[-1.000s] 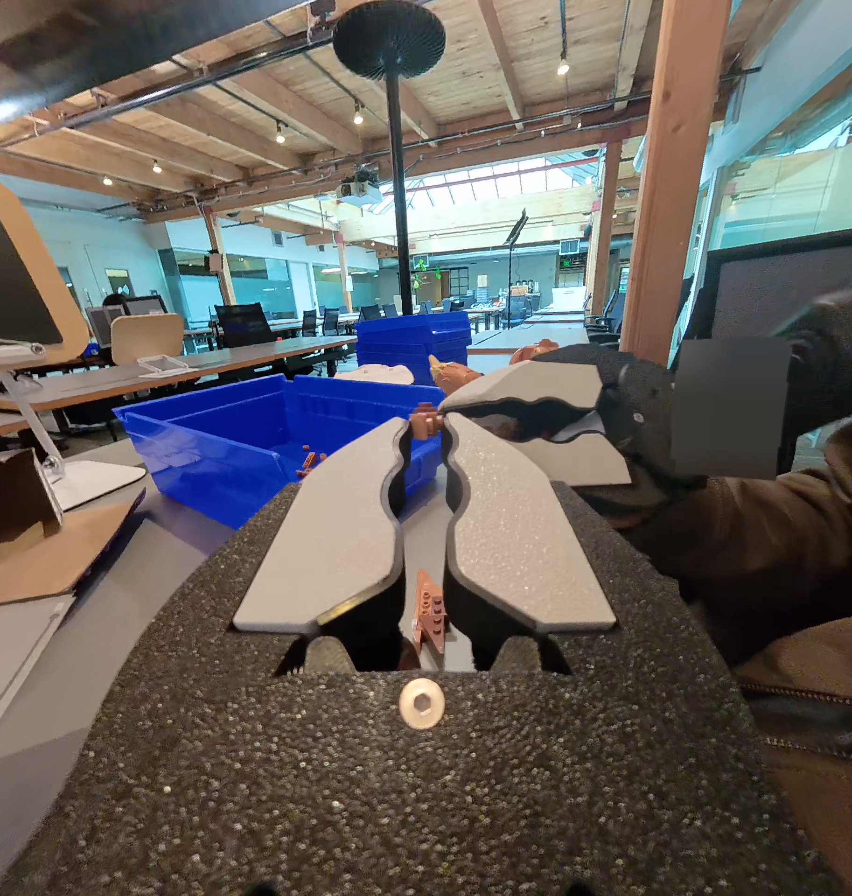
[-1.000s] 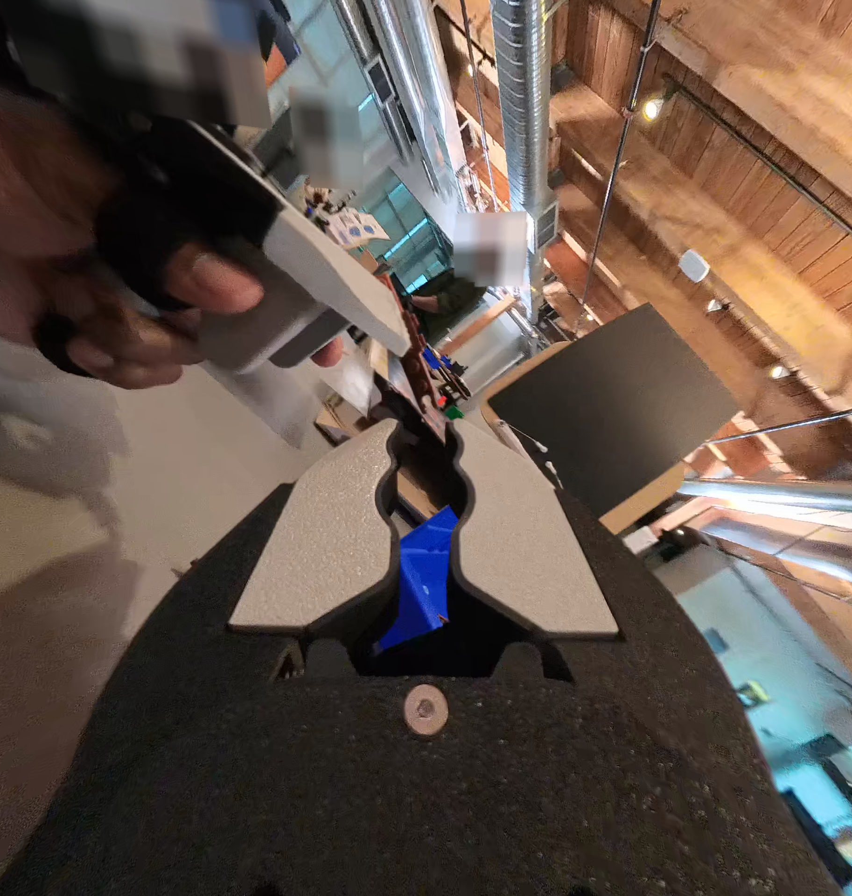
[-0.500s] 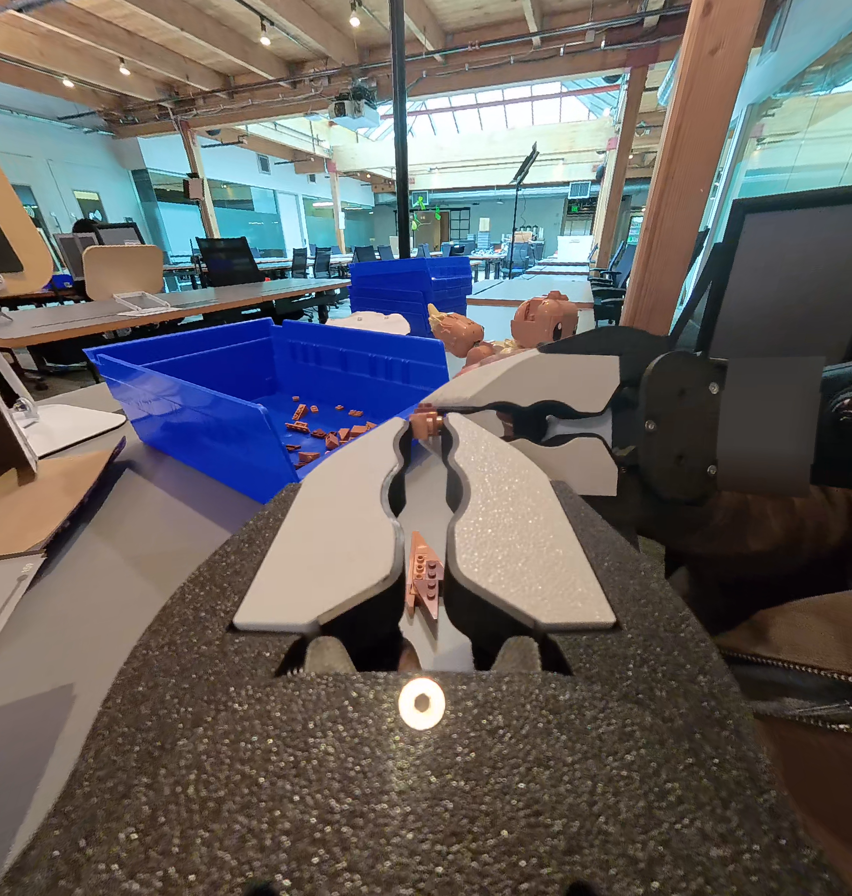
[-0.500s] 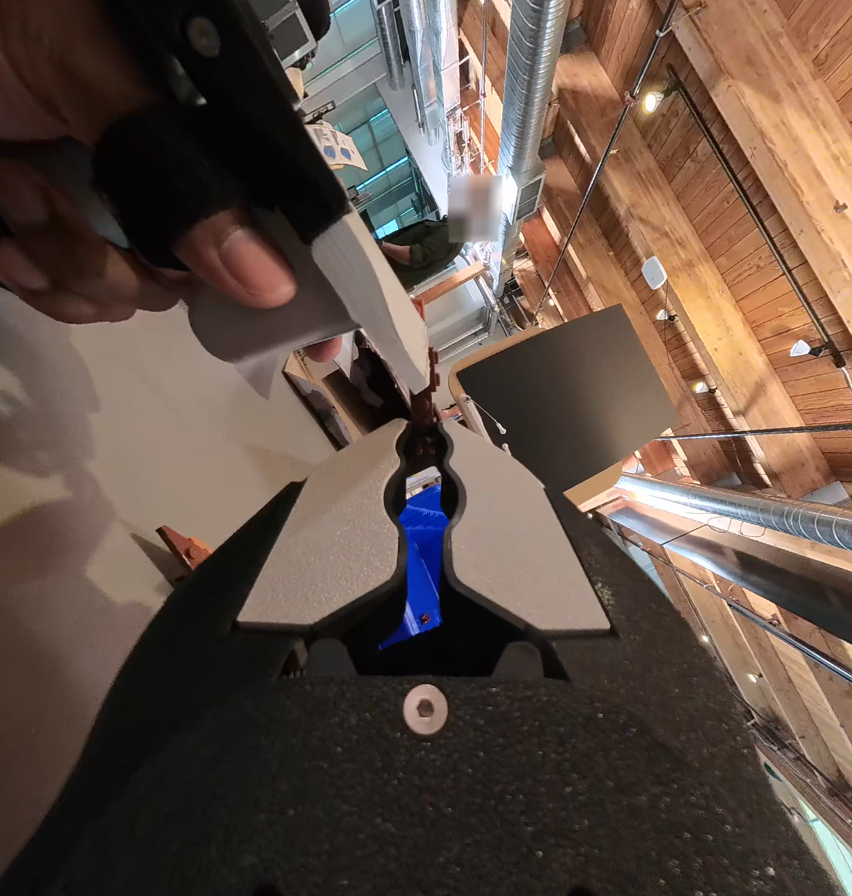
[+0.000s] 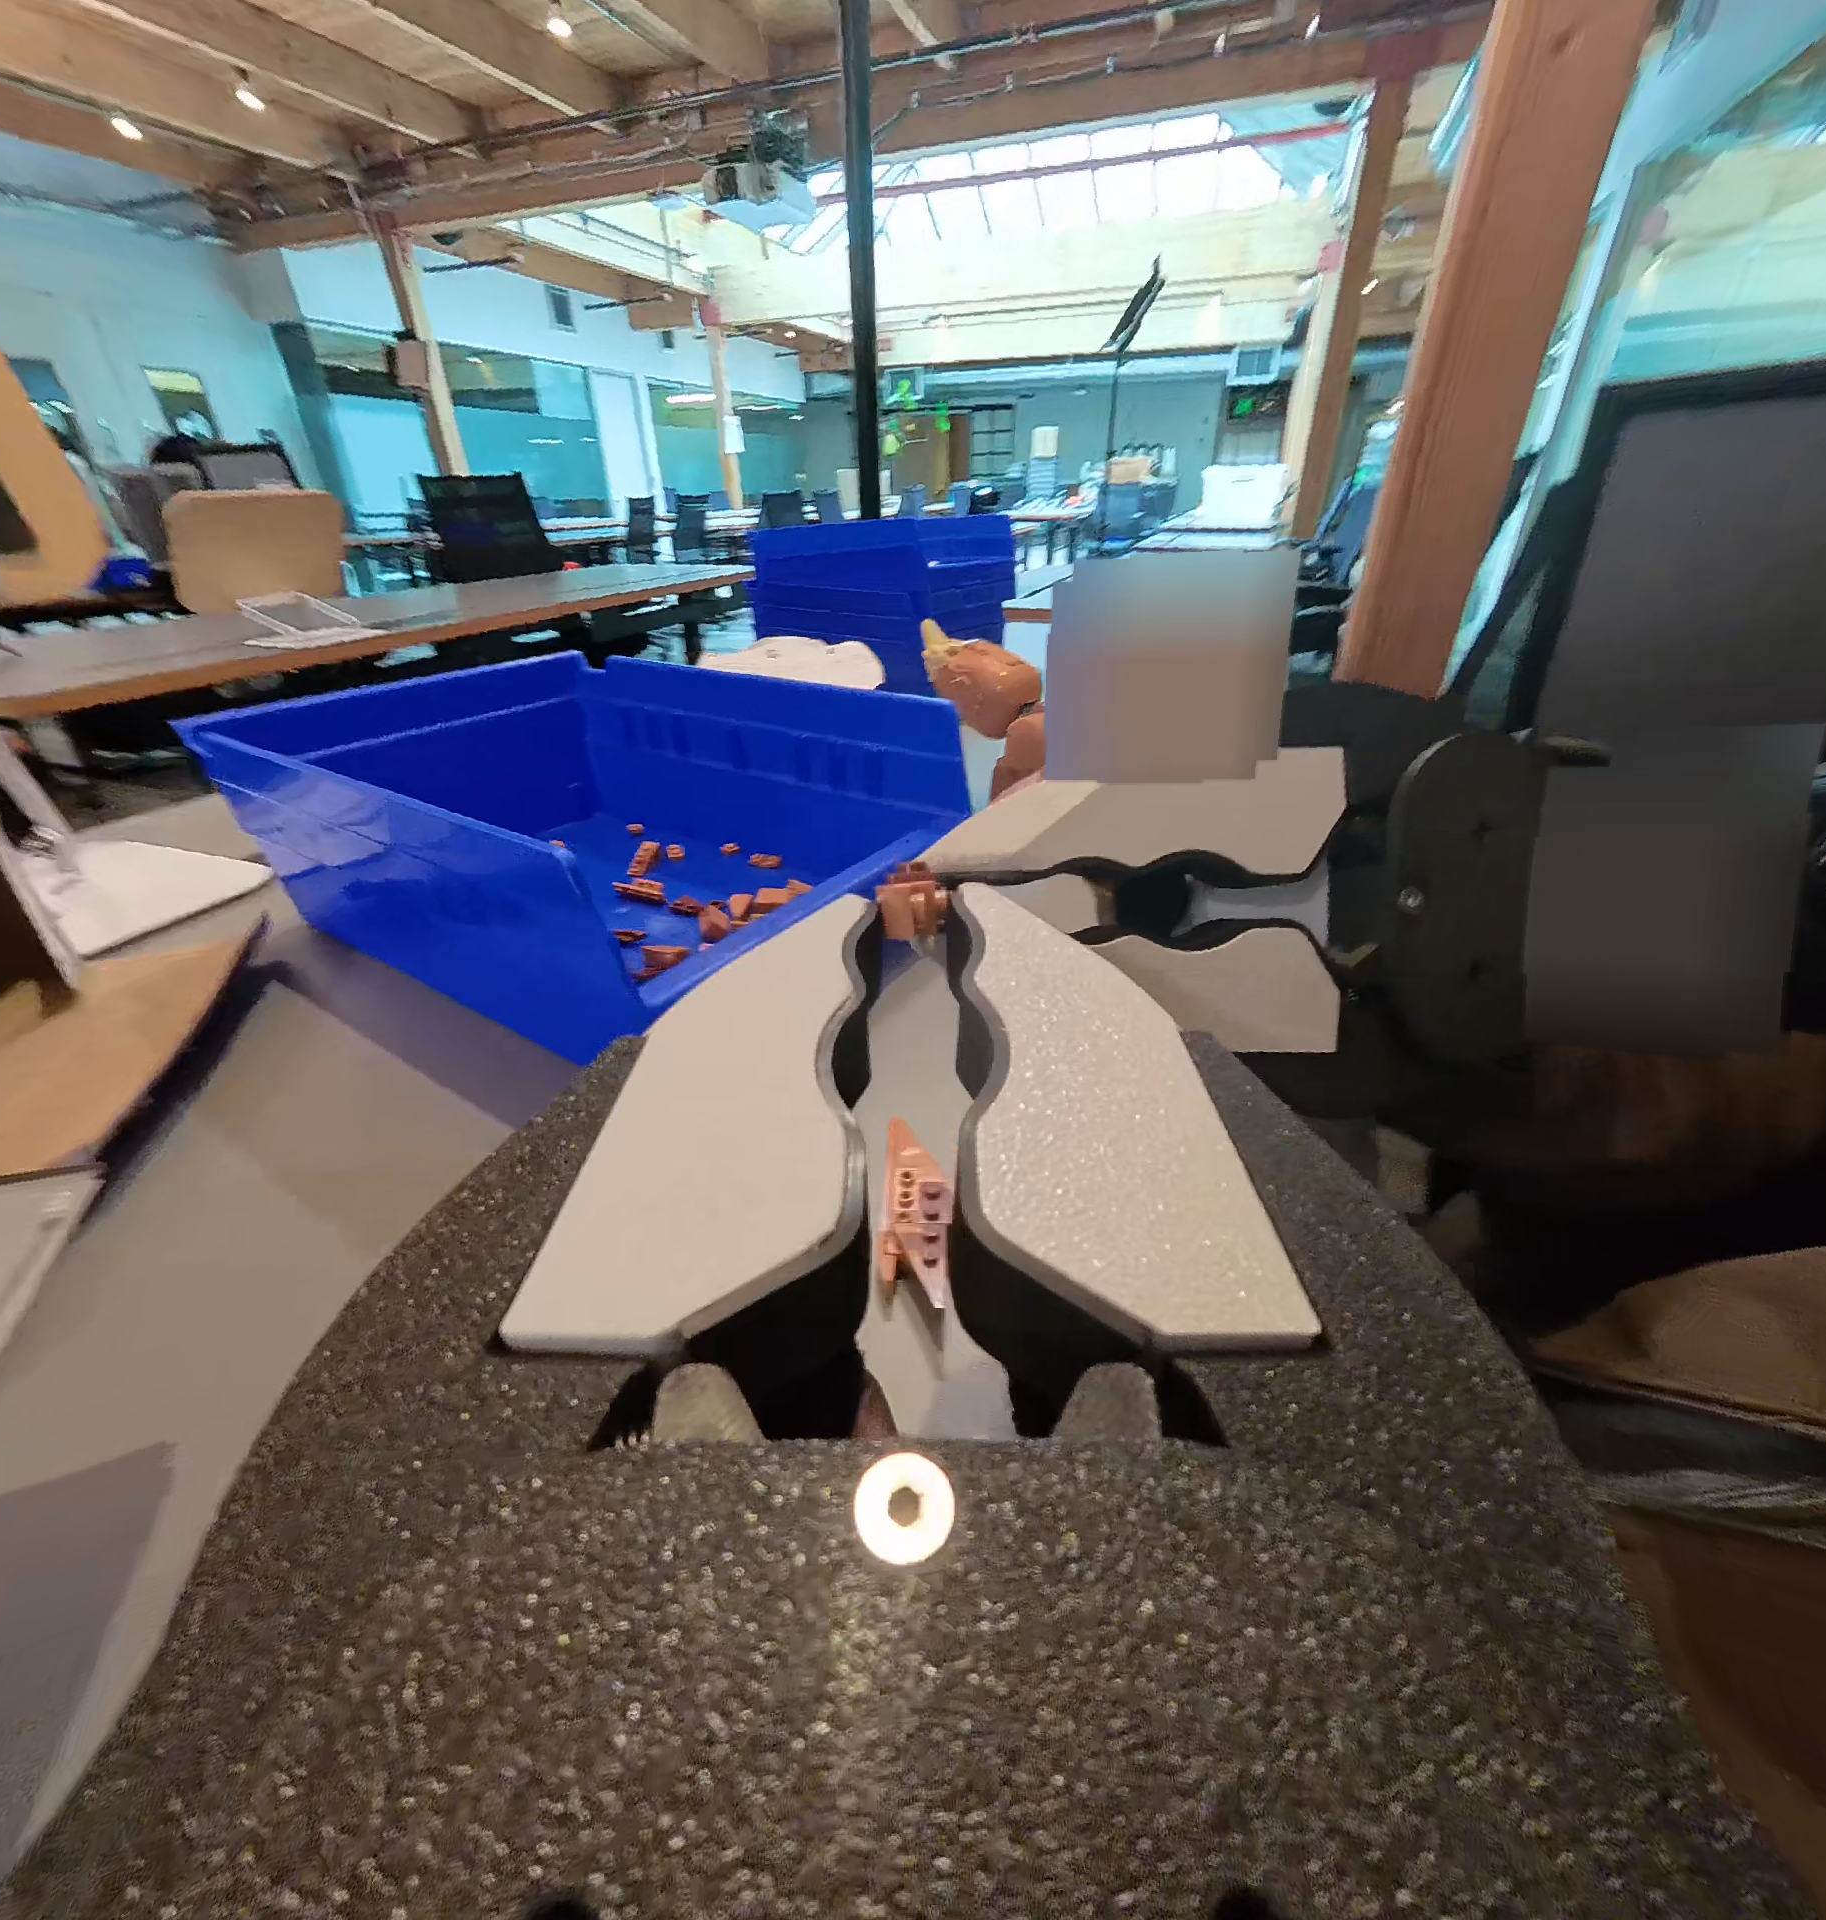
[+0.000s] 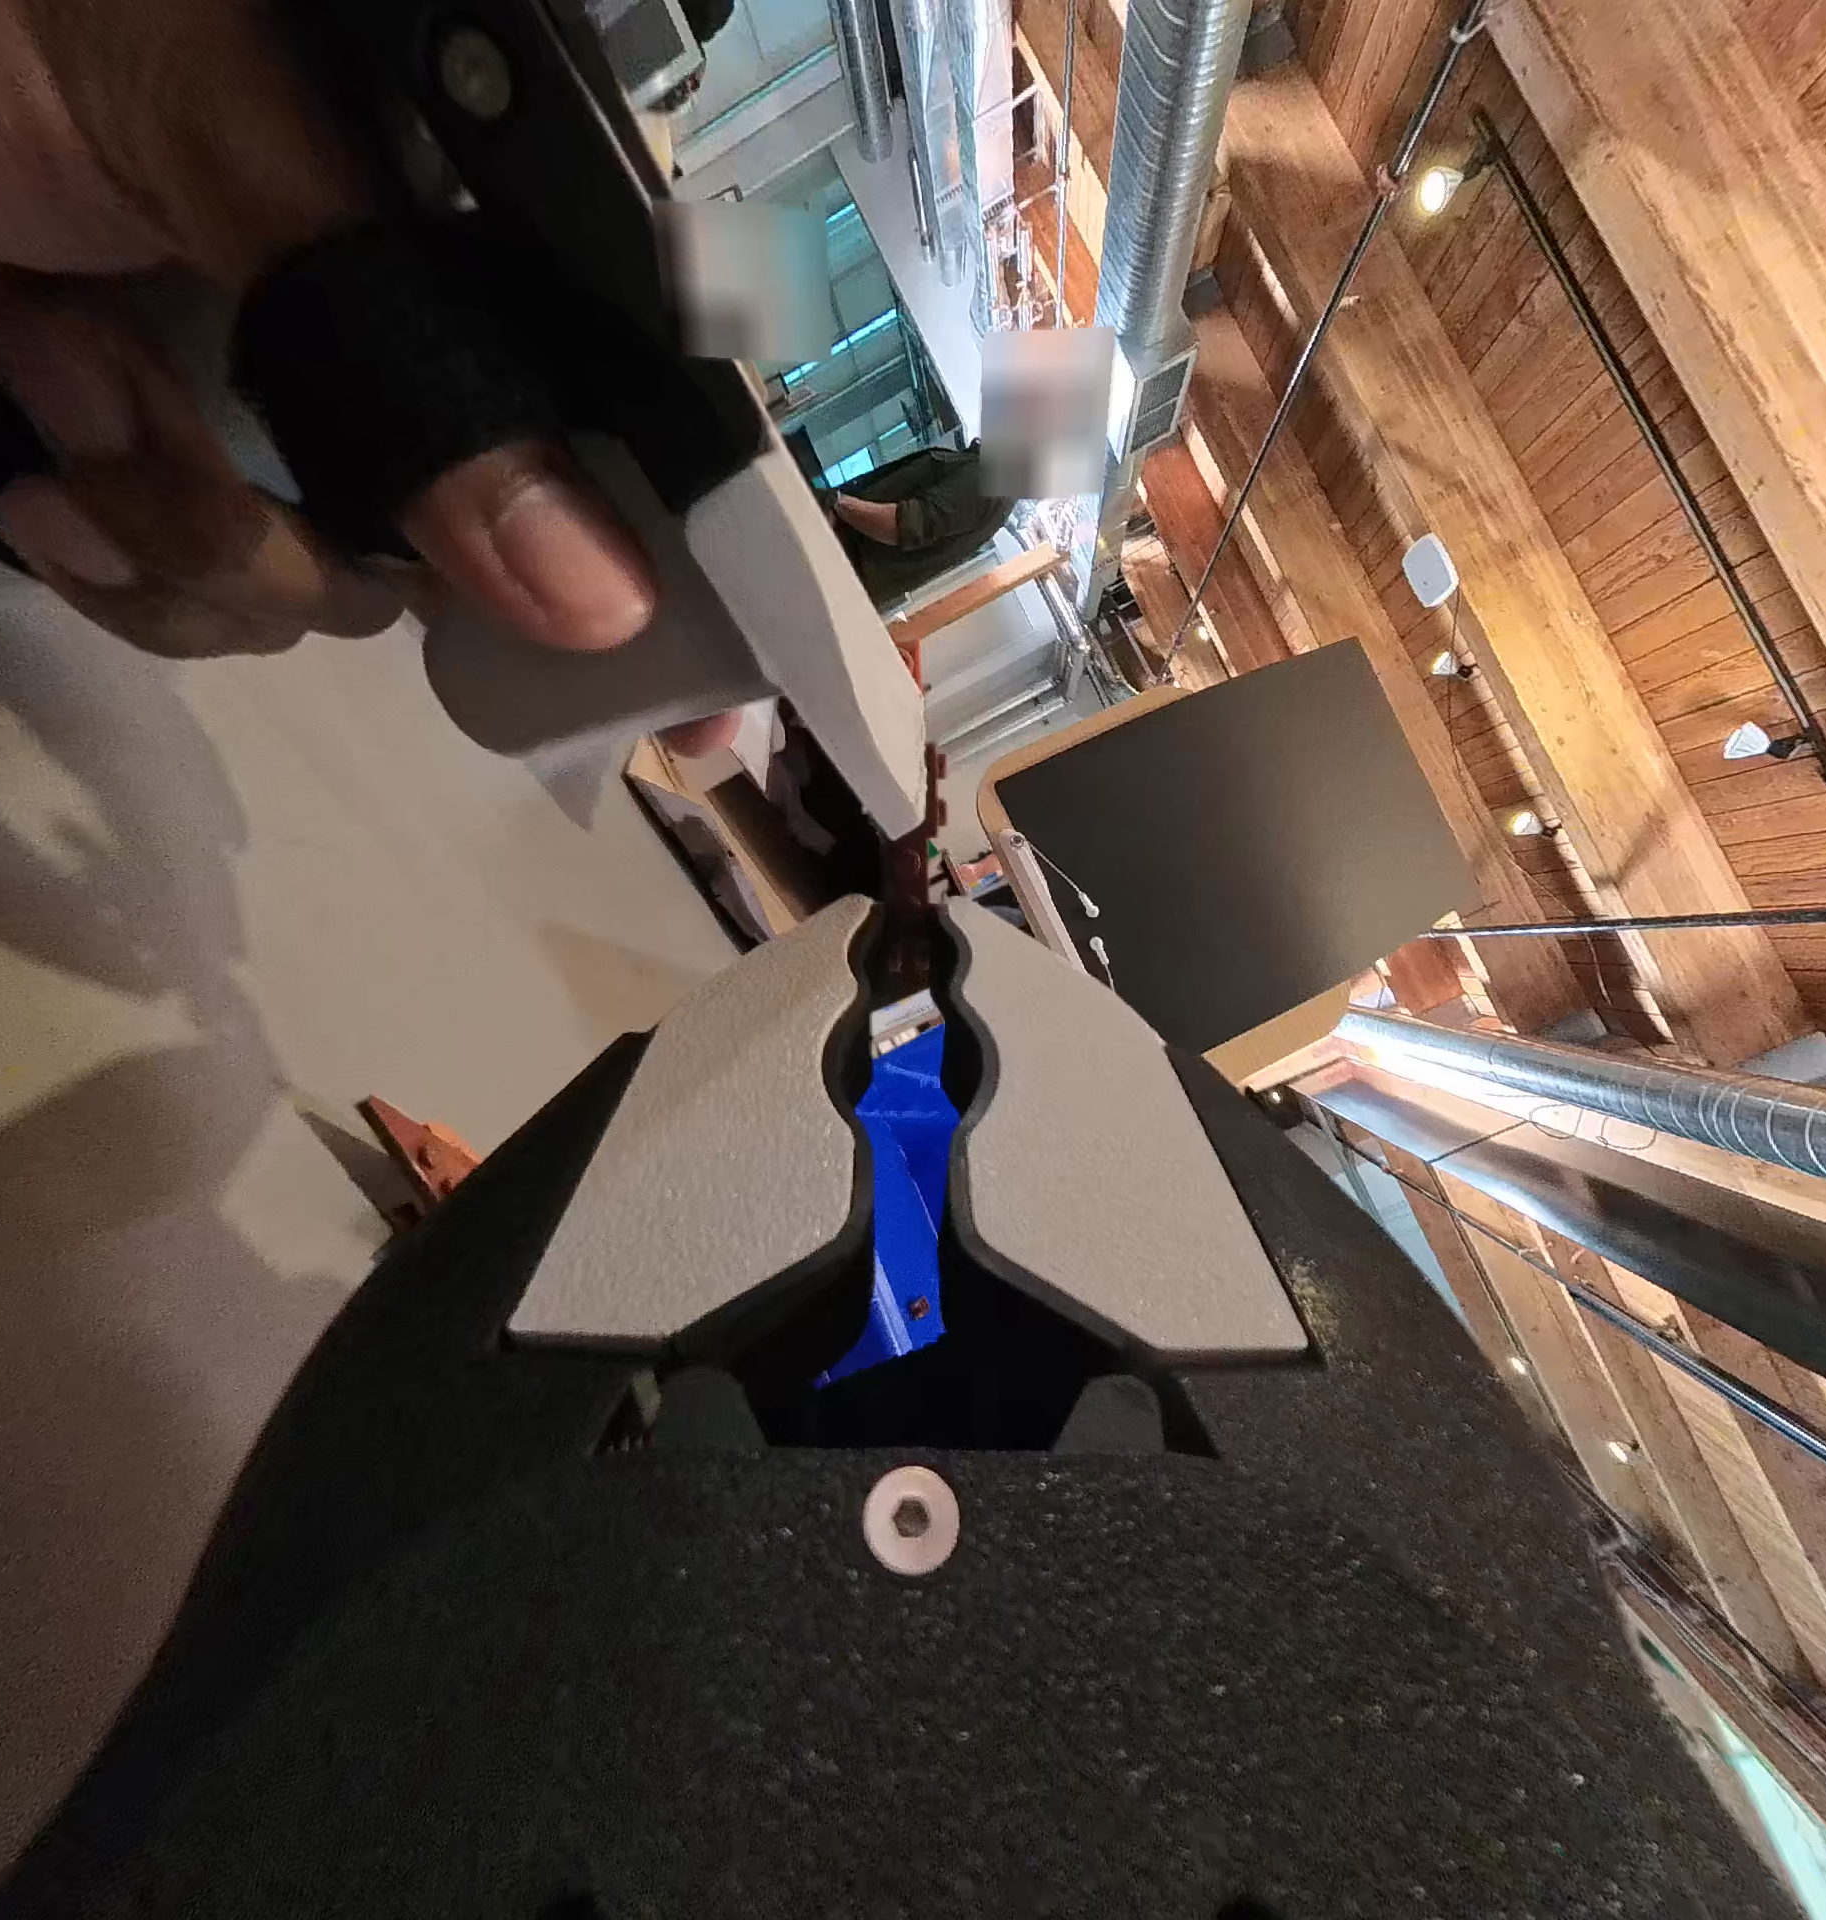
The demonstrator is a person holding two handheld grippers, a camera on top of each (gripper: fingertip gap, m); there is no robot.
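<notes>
In the left wrist view my left gripper (image 5: 914, 916) is shut on a small brown brick piece (image 5: 907, 906) at its fingertips. My right gripper (image 5: 940, 881) comes in flat from the right and pinches the same piece with its tips. In the right wrist view my right gripper (image 6: 909, 920) is shut on the dark brown studded piece (image 6: 911, 883). The left gripper (image 6: 904, 821) holds the piece's far end from the upper left. The piece is held in the air above the grey table (image 5: 296, 1132).
A blue bin (image 5: 421, 862) with several loose brown bricks stands ahead on the left. A brown wedge piece (image 5: 914, 1216) lies on the table under my left fingers. A brown brick figure (image 5: 992, 686) and stacked blue bins (image 5: 888, 582) stand behind. Cardboard (image 5: 67, 1049) lies at the left. The tips of both grippers are at nearly the same place.
My right gripper's fingers closed onto the brown piece that my left gripper holds, and have stayed shut on it. Both grippers tilted a little, and more of the bin's inside shows.
</notes>
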